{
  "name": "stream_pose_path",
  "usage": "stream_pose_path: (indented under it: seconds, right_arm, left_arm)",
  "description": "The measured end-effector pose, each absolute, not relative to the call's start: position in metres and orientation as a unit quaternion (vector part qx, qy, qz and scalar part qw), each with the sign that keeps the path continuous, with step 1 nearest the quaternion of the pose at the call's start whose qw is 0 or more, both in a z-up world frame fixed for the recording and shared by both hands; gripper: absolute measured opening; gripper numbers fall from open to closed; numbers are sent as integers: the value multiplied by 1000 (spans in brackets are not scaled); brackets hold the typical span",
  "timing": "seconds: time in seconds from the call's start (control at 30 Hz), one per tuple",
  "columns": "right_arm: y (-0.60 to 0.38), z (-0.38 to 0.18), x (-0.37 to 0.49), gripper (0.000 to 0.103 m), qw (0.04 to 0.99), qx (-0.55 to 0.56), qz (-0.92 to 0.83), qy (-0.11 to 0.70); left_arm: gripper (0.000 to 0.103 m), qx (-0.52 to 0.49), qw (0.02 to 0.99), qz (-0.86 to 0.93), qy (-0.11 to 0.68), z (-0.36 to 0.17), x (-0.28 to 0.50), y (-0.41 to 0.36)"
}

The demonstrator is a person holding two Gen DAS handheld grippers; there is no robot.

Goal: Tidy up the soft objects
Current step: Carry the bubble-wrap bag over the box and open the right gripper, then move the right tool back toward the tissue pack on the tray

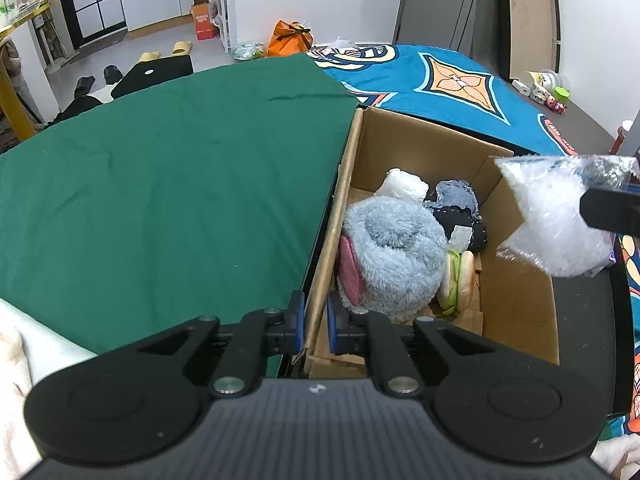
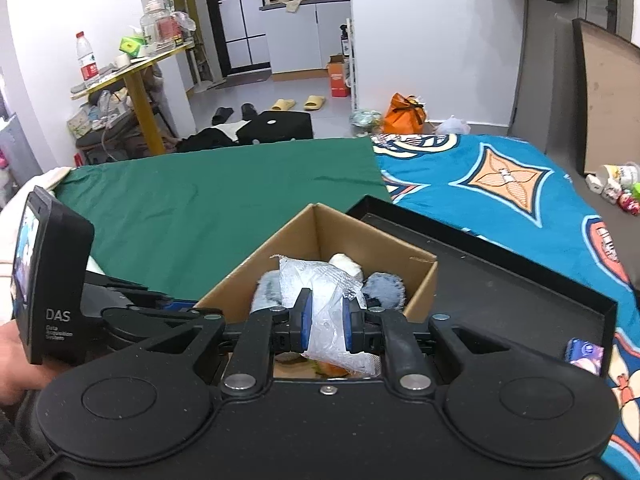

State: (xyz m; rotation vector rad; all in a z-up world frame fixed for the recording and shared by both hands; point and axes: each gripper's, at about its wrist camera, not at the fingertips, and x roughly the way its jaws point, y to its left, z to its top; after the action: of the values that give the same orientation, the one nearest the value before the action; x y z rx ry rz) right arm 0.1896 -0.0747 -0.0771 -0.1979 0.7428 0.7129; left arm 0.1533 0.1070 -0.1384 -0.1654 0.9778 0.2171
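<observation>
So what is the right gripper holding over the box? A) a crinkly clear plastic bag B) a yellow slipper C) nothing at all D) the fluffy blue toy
A: the right gripper is shut on a clear plastic bag, held above the cardboard box, while the fluffy blue toy already lies inside.
</observation>
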Motion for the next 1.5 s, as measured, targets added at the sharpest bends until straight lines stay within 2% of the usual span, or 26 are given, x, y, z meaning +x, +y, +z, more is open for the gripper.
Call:
stream_pose_path:
  seconds: [0.07, 0.1, 0.13, 0.5, 0.6, 0.83, 0.93, 1.07, 1.2, 1.33, 1.5]
  right_arm:
    - [-74, -78, 189, 27, 862, -88, 347, 358]
    - [-74, -79, 189, 39, 860, -86, 349, 362]
    - [-74, -80, 190, 45, 858, -82, 349, 367]
    - [-100, -75, 207, 45, 867, -32, 325, 376]
    - [-108, -76, 214, 50, 870, -32, 317, 377]
    - [-118, -81, 222, 54, 869, -46, 300, 391]
    - [-121, -78, 225, 59, 867, -58, 298, 395]
    - [-128, -77, 230, 62, 868, -76, 292, 395]
    - [-140, -83, 237, 68, 871, -89, 276, 396]
    - [-151, -97, 243, 81, 878, -80, 249, 400]
    - [-163, -109, 251, 83, 892, -66, 209, 396]
  left_arm:
    - [10, -80, 874, 105, 468, -139, 153, 107]
    - [10, -80, 873, 106, 469, -138, 153, 107]
    - [10, -81, 873, 106, 469, -138, 153, 108]
    - [11, -76, 869, 109, 477, -137, 156, 107]
    - [13, -68, 867, 115, 481, -137, 159, 103]
    - [16, -58, 860, 121, 492, -135, 164, 99]
    - [23, -55, 859, 123, 494, -131, 166, 97]
    - [39, -44, 863, 122, 489, -126, 167, 92]
    - [45, -39, 863, 124, 488, -124, 168, 87]
    - [49, -24, 859, 125, 496, -127, 170, 81]
    - [53, -15, 856, 128, 501, -128, 173, 76]
